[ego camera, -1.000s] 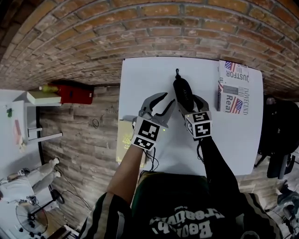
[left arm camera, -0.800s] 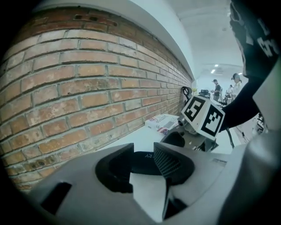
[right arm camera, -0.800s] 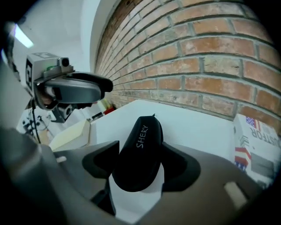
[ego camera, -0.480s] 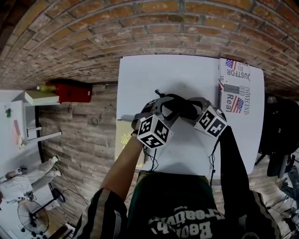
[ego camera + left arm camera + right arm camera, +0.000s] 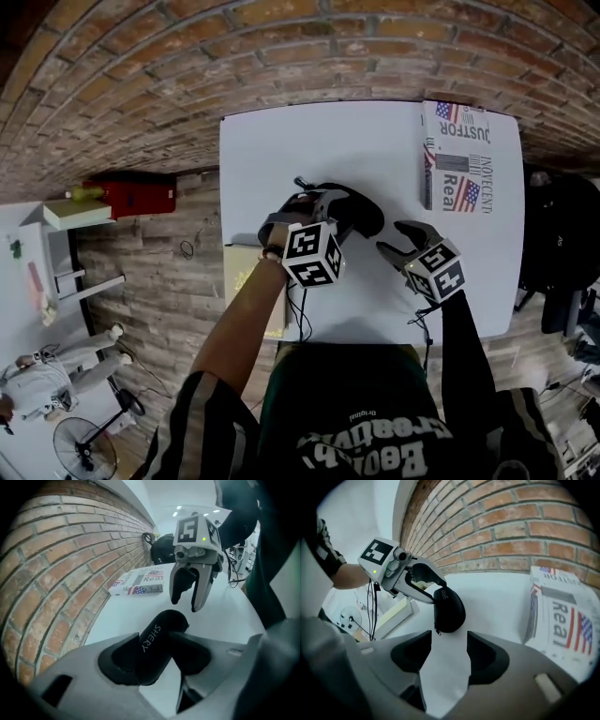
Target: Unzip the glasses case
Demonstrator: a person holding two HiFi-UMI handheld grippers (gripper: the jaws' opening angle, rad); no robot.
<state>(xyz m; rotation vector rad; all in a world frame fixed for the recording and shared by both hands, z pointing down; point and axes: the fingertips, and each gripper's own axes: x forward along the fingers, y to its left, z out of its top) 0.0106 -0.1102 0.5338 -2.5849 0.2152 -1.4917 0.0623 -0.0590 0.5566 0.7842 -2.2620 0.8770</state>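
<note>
The glasses case (image 5: 364,214) is a black, smooth, long capsule with rounded ends. Pale letters "SHERY" (image 5: 150,638) run along its side, and a small tab (image 5: 436,631) hangs from one end. It is near the middle of the white table (image 5: 281,141), at 8 o'clock from the printed booklet (image 5: 457,159). The left gripper (image 5: 321,202) grips it: both pads lie against its sides, though the jaws have just been opening a little wider. The right gripper (image 5: 401,239) is at 4 o'clock from the case and apart from it; its jaws stand parted over bare table, having just been closing somewhat. The pads cover the middle of the case, so the zip line is not visible and I cannot tell if it is undone. Whether the case rests on the table or hangs just above it is also not clear.
</note>
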